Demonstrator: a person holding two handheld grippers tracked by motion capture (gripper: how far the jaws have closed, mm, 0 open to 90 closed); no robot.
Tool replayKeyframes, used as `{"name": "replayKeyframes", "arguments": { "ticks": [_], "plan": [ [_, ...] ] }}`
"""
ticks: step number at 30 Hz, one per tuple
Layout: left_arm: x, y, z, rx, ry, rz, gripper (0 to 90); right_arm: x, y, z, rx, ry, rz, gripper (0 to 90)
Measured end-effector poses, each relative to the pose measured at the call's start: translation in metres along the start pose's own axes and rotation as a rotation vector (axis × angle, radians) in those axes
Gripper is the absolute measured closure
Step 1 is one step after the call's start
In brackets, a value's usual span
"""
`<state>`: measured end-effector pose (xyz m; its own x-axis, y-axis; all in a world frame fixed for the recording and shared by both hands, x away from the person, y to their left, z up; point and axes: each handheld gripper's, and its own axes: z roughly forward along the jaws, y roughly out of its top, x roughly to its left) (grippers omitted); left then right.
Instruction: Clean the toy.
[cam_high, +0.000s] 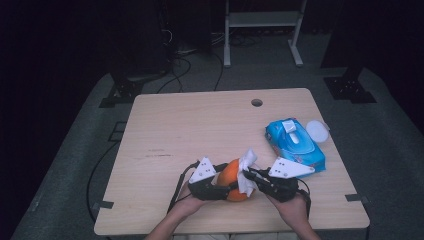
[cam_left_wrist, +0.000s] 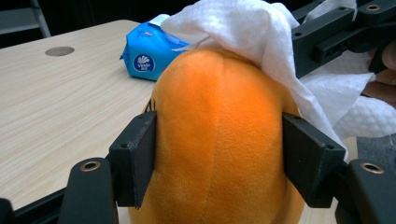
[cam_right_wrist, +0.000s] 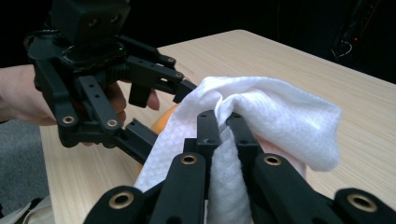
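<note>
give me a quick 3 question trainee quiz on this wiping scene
1. True or false: the left hand-held gripper holds the orange plush toy.
2. What is pinched in the right hand-held gripper?
A. a sponge
B. a white wipe
C. a brush
3. Fill in: the blue wipes pack lies on the ____.

Key: 1 true; 2 B; 3 table

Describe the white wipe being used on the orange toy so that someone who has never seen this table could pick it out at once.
Start at the wooden table and go to its near edge, where the two grippers meet over an orange plush toy. The white wipe is draped over that toy, pinched in the right gripper. Unlike the blue wipes pack farther back, it is loose, crumpled white cloth.
</note>
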<state>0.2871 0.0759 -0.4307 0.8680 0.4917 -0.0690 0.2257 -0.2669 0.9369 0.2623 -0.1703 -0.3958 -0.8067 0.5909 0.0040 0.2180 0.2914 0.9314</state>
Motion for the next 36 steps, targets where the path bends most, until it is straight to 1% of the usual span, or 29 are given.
{"name": "replayKeyframes", "arguments": {
  "ticks": [2,4,5,6,7,8,9,10,11,12,13,15,16,18,20,21,22,24,25,26,27,28,29,31,32,33,34,36],
  "plan": [
    [-0.001,0.0,0.0,0.001,-0.007,0.004,32.4,-0.006,-0.002,-0.001,-0.002,-0.009,0.028,85.0],
    [-0.003,0.0,0.001,0.0,-0.026,0.03,29.2,-0.013,-0.005,-0.002,0.003,-0.015,0.046,85.0],
    [-0.004,0.0,0.002,0.003,-0.044,0.035,26.8,-0.016,-0.007,-0.002,0.005,-0.019,0.057,84.9],
    [-0.004,-0.001,0.002,0.007,-0.049,0.051,24.2,-0.017,-0.008,-0.002,0.009,-0.028,0.061,84.9],
    [-0.005,-0.001,0.003,0.005,-0.044,0.057,24.1,-0.018,-0.008,-0.003,0.009,-0.034,0.061,84.9],
    [-0.005,-0.002,0.003,0.007,-0.039,0.054,24.7,-0.018,-0.008,-0.003,0.008,-0.033,0.062,84.9],
    [-0.005,-0.002,0.003,0.009,-0.03,0.057,27.2,-0.016,-0.007,-0.003,0.006,-0.033,0.063,84.9],
    [-0.006,-0.002,0.003,0.01,-0.025,0.063,29.7,-0.012,-0.006,-0.003,0.0,-0.03,0.053,85.0],
    [-0.008,-0.003,0.004,0.009,-0.025,0.065,31.2,-0.007,-0.004,-0.002,-0.001,-0.021,0.034,84.9],
    [-0.01,-0.003,0.006,0.009,-0.033,0.073,32.1,-0.002,-0.002,-0.001,-0.006,-0.003,0.014,84.9],
    [-0.013,-0.004,0.007,0.012,-0.04,0.088,33.1,0.002,0.0,0.001,-0.009,0.013,-0.002,84.9],
    [-0.019,-0.003,0.009,0.02,-0.036,0.126,34.3,0.006,0.003,0.003,0.001,0.015,-0.024,84.9],
    [-0.021,-0.003,0.009,0.021,-0.032,0.138,35.0,0.004,0.003,0.003,0.001,0.009,-0.022,84.9],
    [-0.021,-0.004,0.01,0.017,-0.04,0.139,35.5,-0.004,0.001,0.001,-0.006,-0.003,0.001,84.9],
    [-0.02,-0.005,0.009,0.02,-0.05,0.148,35.4,-0.014,-0.003,-0.003,-0.004,-0.034,0.028,84.8],
    [-0.02,-0.004,0.009,0.017,-0.052,0.147,34.3,-0.019,-0.006,-0.005,-0.003,-0.046,0.05,84.8],
    [-0.02,-0.004,0.009,0.013,-0.048,0.14,32.3,-0.022,-0.008,-0.006,-0.003,-0.05,0.06,84.8],
    [-0.017,-0.003,0.011,0.014,-0.036,0.117,24.1,-0.024,-0.01,-0.007,-0.002,-0.055,0.063,84.9],
    [-0.016,-0.004,0.012,0.021,-0.037,0.111,20.7,-0.023,-0.009,-0.007,0.003,-0.055,0.065,84.9],
    [-0.016,-0.005,0.012,0.023,-0.04,0.111,20.7,-0.021,-0.008,-0.007,0.001,-0.051,0.061,84.9],
    [-0.018,-0.007,0.013,0.022,-0.041,0.113,22.0,-0.017,-0.006,-0.006,-0.003,-0.047,0.046,84.9],
    [-0.019,-0.007,0.013,0.025,-0.039,0.123,23.6,-0.011,-0.004,-0.005,-0.001,-0.036,0.029,84.9],
    [-0.02,-0.007,0.013,0.025,-0.04,0.122,25.1,-0.003,-0.002,-0.003,-0.002,-0.007,0.013,84.8],
    [-0.024,-0.007,0.013,0.036,-0.045,0.157,28.3,0.008,0.001,0.002,0.009,0.021,-0.023,84.8],
    [-0.026,-0.008,0.013,0.038,-0.042,0.169,29.9,0.012,0.003,0.005,0.022,0.021,-0.049,84.9],
    [-0.027,-0.008,0.013,0.041,-0.04,0.177,31.3,0.013,0.003,0.006,0.029,0.011,-0.066,84.9],
    [-0.027,-0.008,0.012,0.041,-0.041,0.181,32.2,0.011,0.003,0.006,0.031,0.008,-0.055,84.9],
    [-0.027,-0.008,0.012,0.039,-0.046,0.183,33.2,0.0,0.001,0.003,0.014,-0.001,-0.004,84.9]
  ]
}}
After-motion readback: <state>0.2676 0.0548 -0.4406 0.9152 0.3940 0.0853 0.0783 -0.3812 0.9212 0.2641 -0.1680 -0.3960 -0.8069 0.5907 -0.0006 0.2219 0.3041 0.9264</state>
